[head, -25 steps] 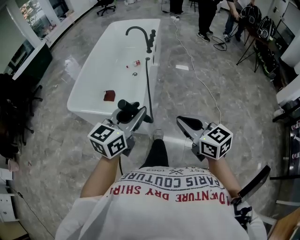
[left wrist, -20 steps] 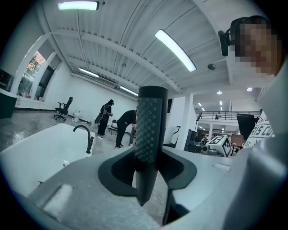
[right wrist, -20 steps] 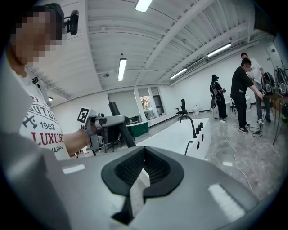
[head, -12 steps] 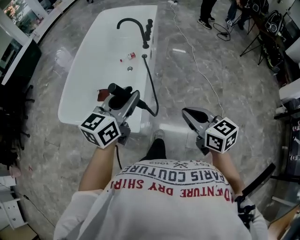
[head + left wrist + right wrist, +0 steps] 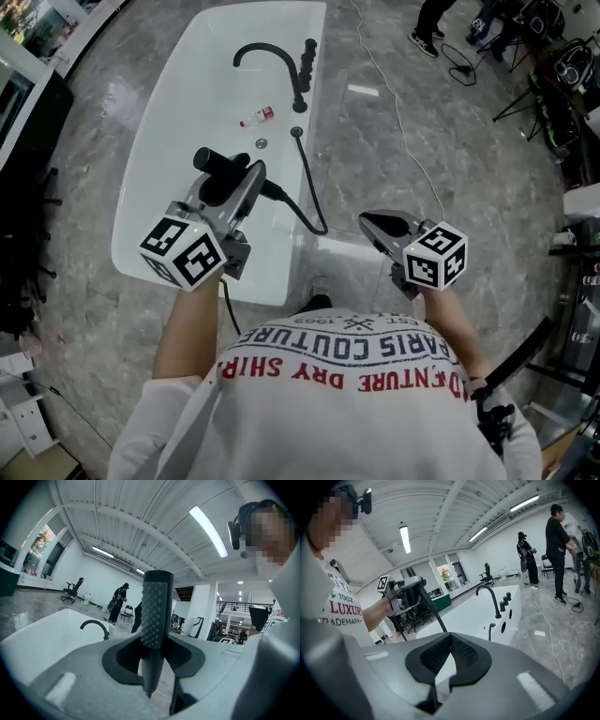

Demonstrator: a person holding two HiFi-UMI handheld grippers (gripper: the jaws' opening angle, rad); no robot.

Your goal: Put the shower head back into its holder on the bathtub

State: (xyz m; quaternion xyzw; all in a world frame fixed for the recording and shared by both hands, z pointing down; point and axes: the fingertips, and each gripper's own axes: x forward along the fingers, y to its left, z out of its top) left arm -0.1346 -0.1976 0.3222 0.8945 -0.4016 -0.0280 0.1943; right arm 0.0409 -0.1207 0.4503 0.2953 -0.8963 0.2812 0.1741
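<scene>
The white bathtub [image 5: 150, 202] fills the upper left of the head view, with its black faucet [image 5: 267, 53] at the far end. My left gripper [image 5: 242, 178] is shut on the black shower head [image 5: 214, 162] and holds it over the near half of the tub. The hose [image 5: 314, 211] loops from the gripper back to the holder [image 5: 298, 131] on the tub's right rim. In the left gripper view the knobbed handle [image 5: 157, 616] stands upright between the jaws. My right gripper [image 5: 371, 222] is shut and empty, over the floor right of the tub.
A small red-and-white bottle [image 5: 255, 116] lies in the tub near the drain [image 5: 261, 143]. Three black tap handles [image 5: 305, 64] stand beside the faucet. A white cable [image 5: 394, 103] runs across the grey floor. People [image 5: 558, 550] and tripods stand at the far right.
Both grippers have moved forward towards the tub. The shower head, earlier by the tub's near corner, is now over its inside, and the hose loop has bent wider.
</scene>
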